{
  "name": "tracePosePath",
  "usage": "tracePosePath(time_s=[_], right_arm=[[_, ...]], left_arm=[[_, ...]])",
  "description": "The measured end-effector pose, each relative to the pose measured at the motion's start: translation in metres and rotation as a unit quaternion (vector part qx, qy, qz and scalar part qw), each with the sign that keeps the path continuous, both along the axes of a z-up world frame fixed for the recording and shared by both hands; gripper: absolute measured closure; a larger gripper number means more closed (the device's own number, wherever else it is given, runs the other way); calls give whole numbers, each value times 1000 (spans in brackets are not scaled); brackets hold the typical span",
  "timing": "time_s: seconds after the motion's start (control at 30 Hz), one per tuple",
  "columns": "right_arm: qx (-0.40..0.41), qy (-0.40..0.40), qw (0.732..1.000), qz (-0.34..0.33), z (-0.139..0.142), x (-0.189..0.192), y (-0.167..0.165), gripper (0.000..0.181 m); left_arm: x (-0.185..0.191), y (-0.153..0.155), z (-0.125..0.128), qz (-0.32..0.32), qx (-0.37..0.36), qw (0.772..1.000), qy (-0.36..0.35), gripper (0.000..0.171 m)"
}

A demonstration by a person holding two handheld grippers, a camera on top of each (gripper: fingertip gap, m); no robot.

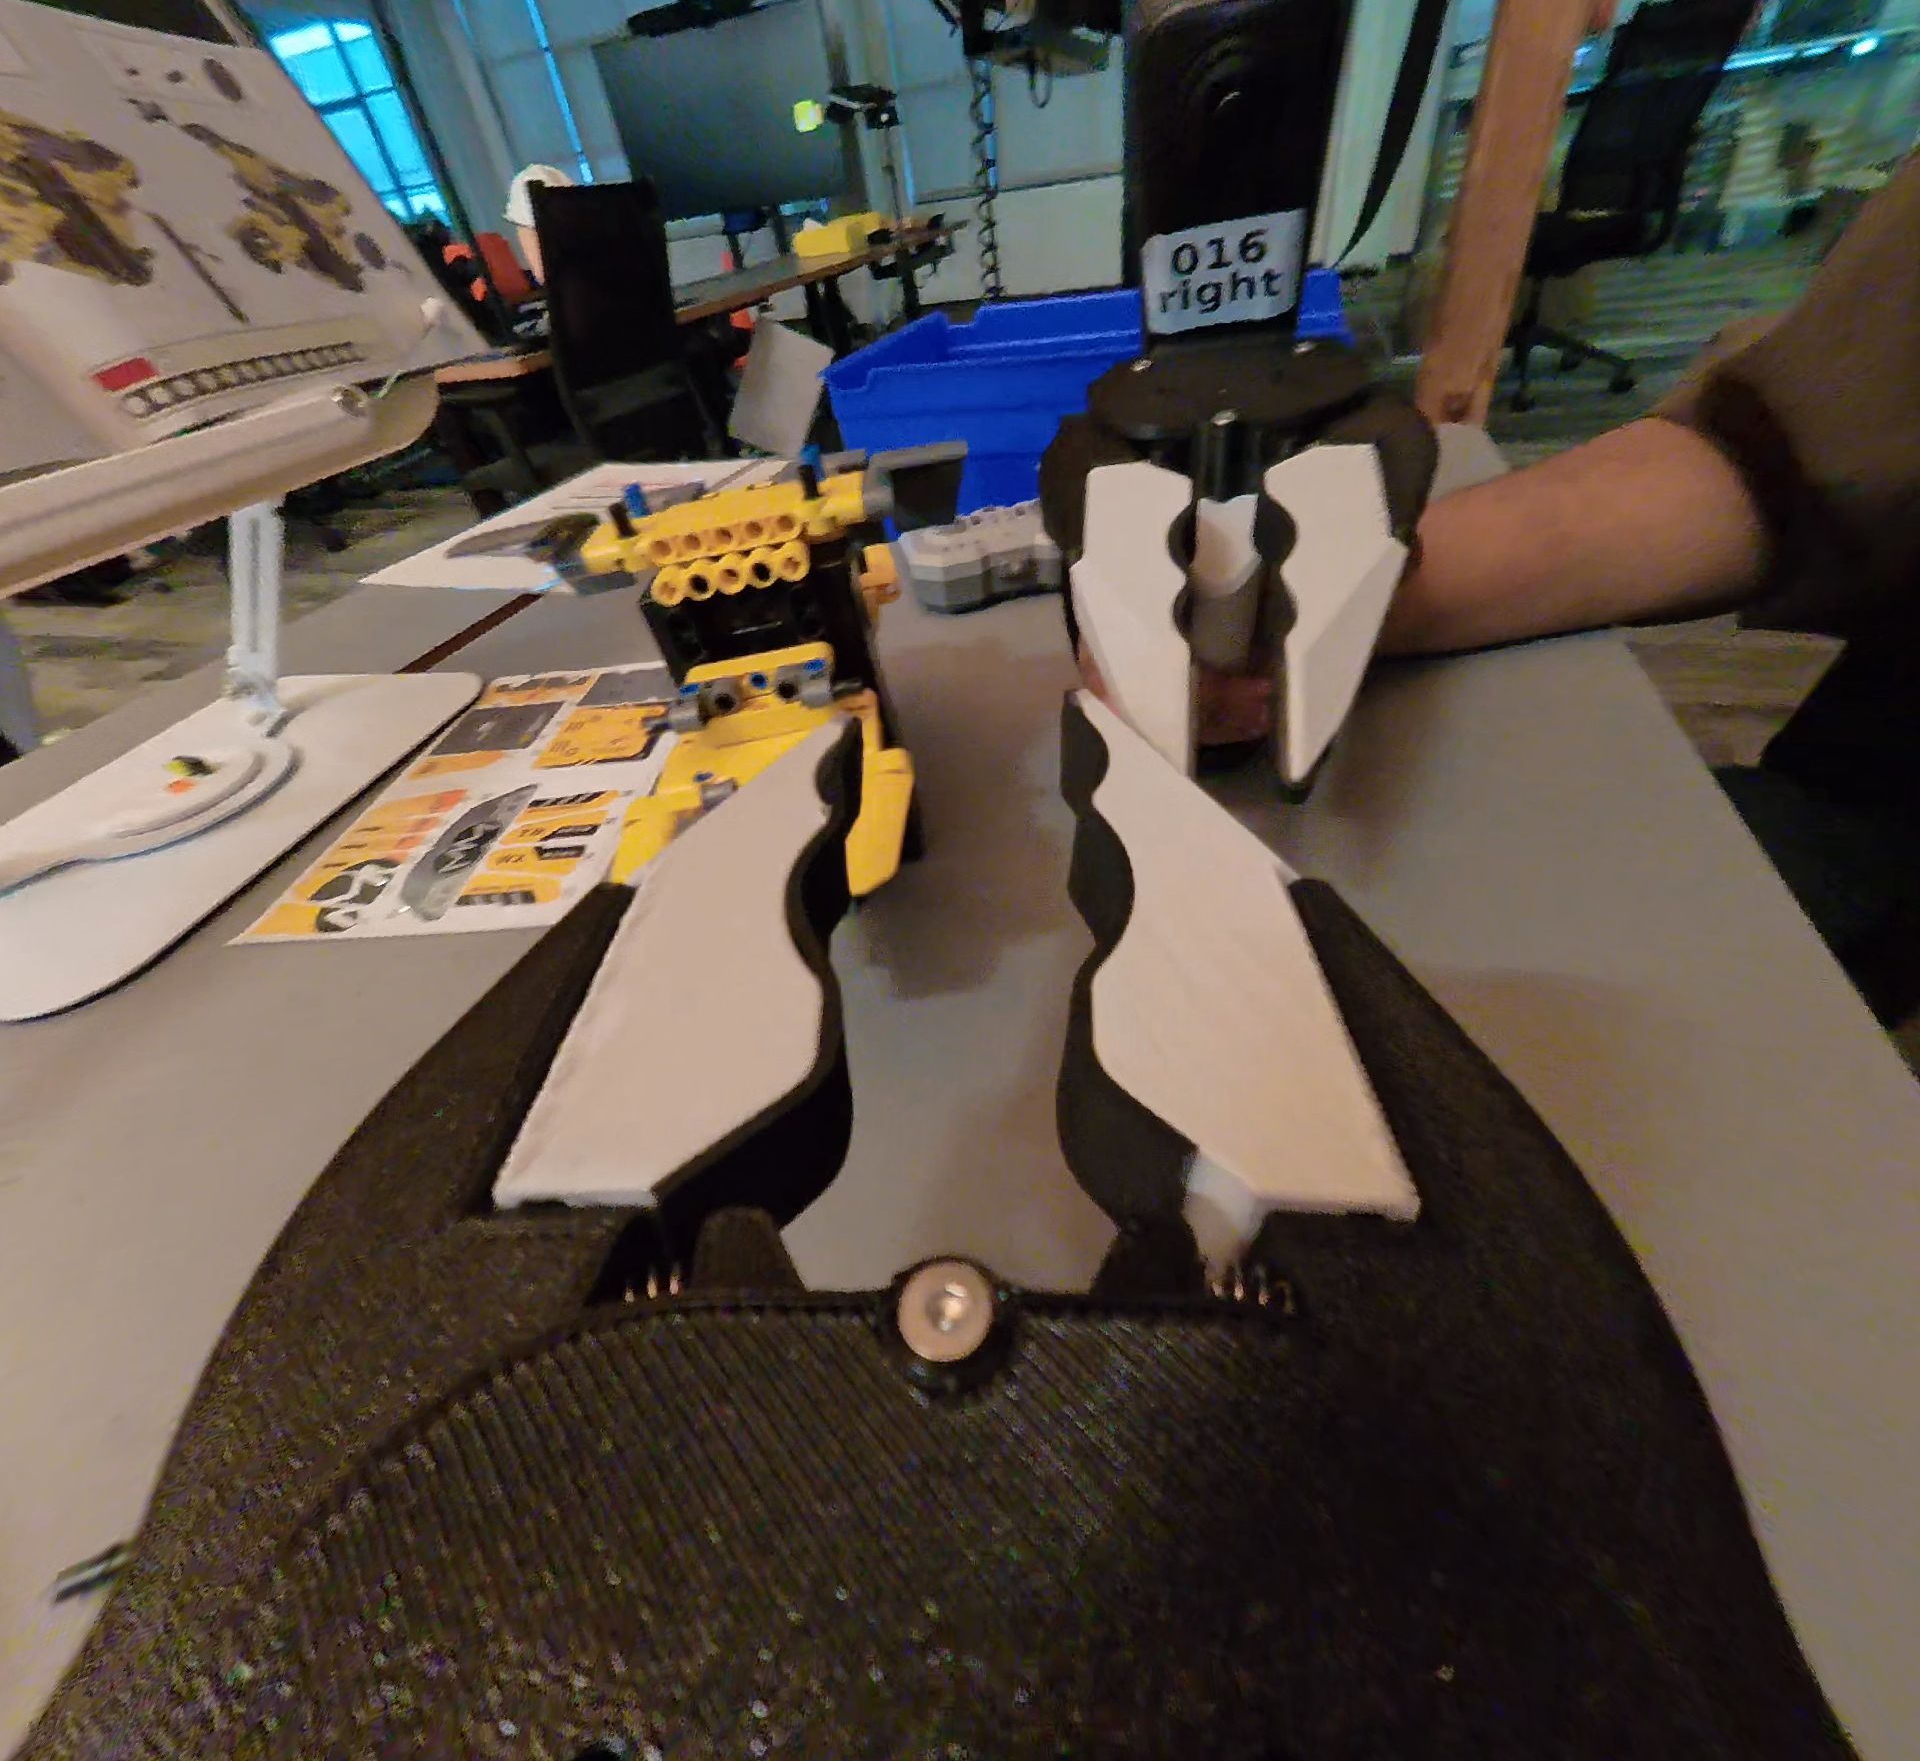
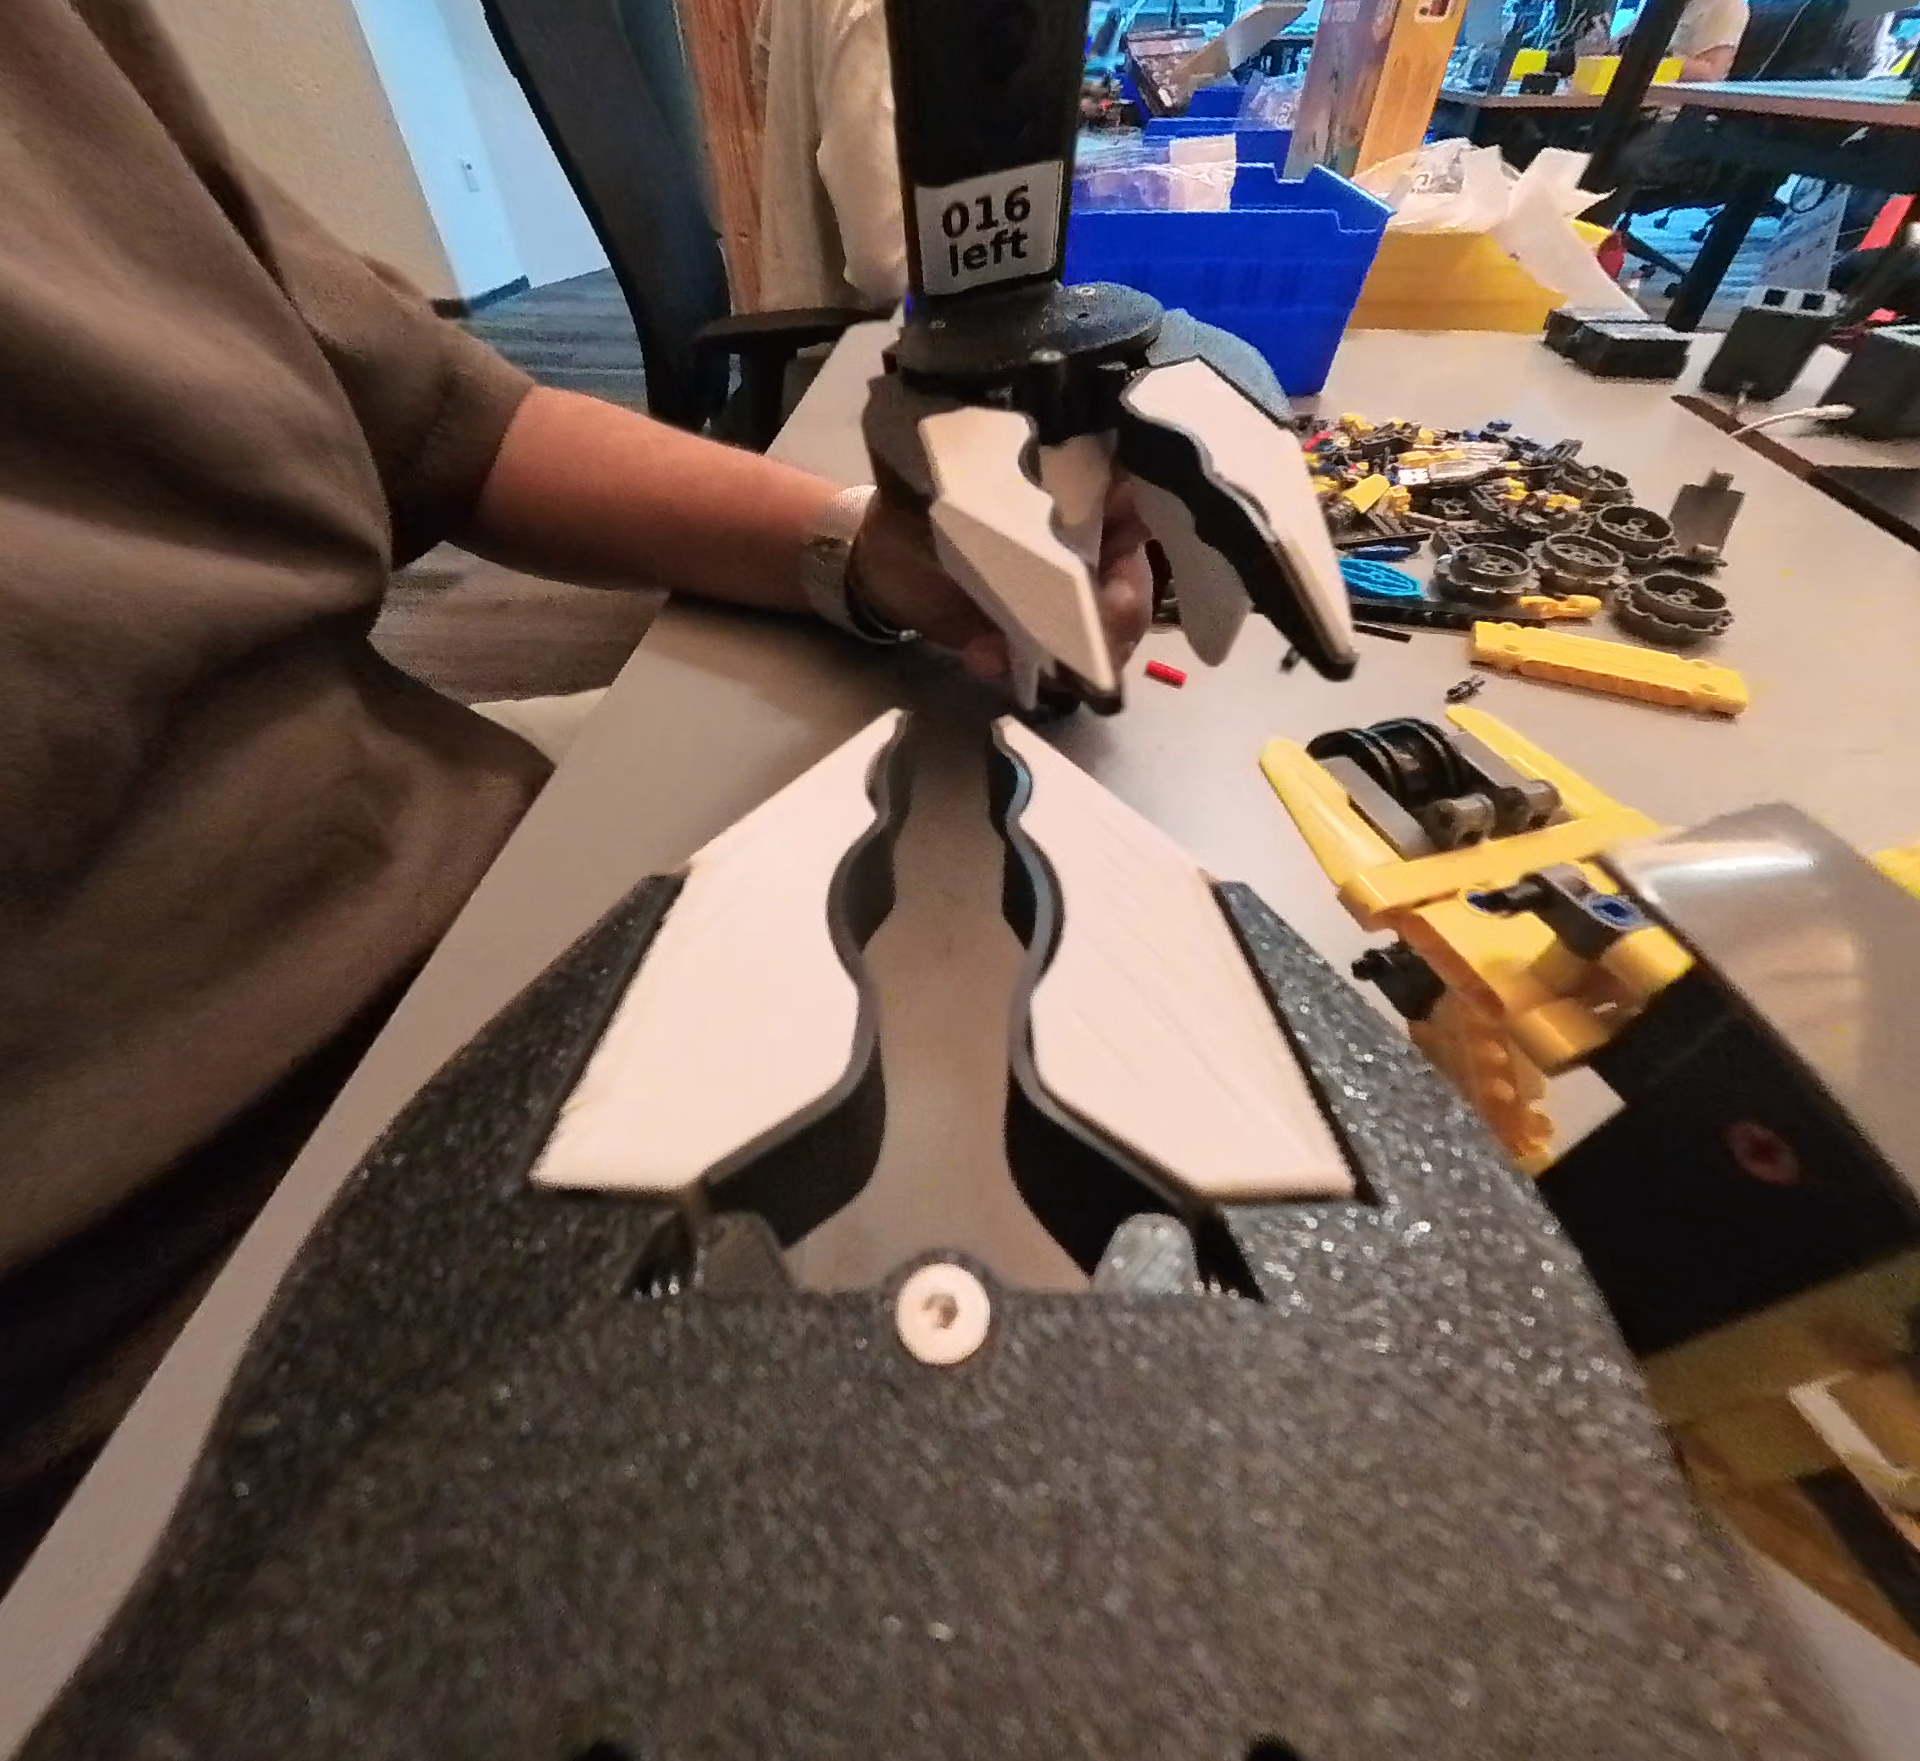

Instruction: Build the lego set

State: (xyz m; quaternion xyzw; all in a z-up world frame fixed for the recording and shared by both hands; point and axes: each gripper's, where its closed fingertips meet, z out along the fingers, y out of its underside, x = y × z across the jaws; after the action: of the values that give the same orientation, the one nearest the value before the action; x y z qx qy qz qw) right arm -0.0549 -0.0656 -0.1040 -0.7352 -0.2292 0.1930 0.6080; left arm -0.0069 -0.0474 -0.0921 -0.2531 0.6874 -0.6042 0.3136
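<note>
My left gripper (image 1: 964, 719) is open and empty, low over the grey table (image 1: 1455, 880). Its left fingertip is right beside the lower yellow part of a yellow and black brick model (image 1: 758, 631); I cannot tell if they touch. My right gripper (image 2: 951, 722) is open by a narrow gap and empty, with bare table between its fingers. The two grippers point at each other, tips close together. The right gripper also shows in the left wrist view (image 1: 1247, 766), and the left gripper in the right wrist view (image 2: 1221, 677). The model (image 2: 1507, 932) lies just right of my right gripper.
A small red pin (image 2: 1166, 672) lies under the left gripper. A pile of loose parts and wheels (image 2: 1507, 516) and a yellow beam (image 2: 1610, 667) lie beyond. A sticker sheet (image 1: 499, 797), a booklet stand (image 1: 156, 776), a grey box (image 1: 977, 558) and a blue bin (image 1: 966, 402) surround the model. A person's arm (image 2: 665, 506) is at the table edge. The yellow beam (image 2: 1610, 667) lies around 25 cm away from my left fingertips.
</note>
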Motion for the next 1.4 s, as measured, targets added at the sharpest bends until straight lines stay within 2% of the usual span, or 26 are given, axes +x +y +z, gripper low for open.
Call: tracePosePath(time_s=[0.2,0.43,0.67,0.83,1.0,1.17,1.27,1.37,1.4], right_arm=[[-6,-28,1000,-5,-6,-4,9,170],[8,-49,999,-19,-5,-2,10,168],[15,-53,997,-59,-5,13,4,169],[-27,-133,986,-101,-28,12,13,177],[-12,-166,977,-133,-28,15,13,176],[-5,-135,987,-88,-23,5,3,176],[-36,-82,996,-28,-23,-2,-7,178],[-113,-61,991,25,-39,-5,-16,166],[-128,-57,990,35,-42,-5,-18,162]], left_arm=[[5,22,9,26,-51,998,0,139],[3,32,21,41,-72,996,-19,140],[4,28,17,36,-66,997,-18,142],[3,28,16,34,-73,997,-17,144],[7,22,11,21,-54,998,-7,146],[11,10,4,8,-23,1000,-2,147],[8,8,12,2,-41,999,-15,151],[-8,-6,14,-61,-50,997,3,154],[-16,-12,8,-90,-27,995,20,167]])
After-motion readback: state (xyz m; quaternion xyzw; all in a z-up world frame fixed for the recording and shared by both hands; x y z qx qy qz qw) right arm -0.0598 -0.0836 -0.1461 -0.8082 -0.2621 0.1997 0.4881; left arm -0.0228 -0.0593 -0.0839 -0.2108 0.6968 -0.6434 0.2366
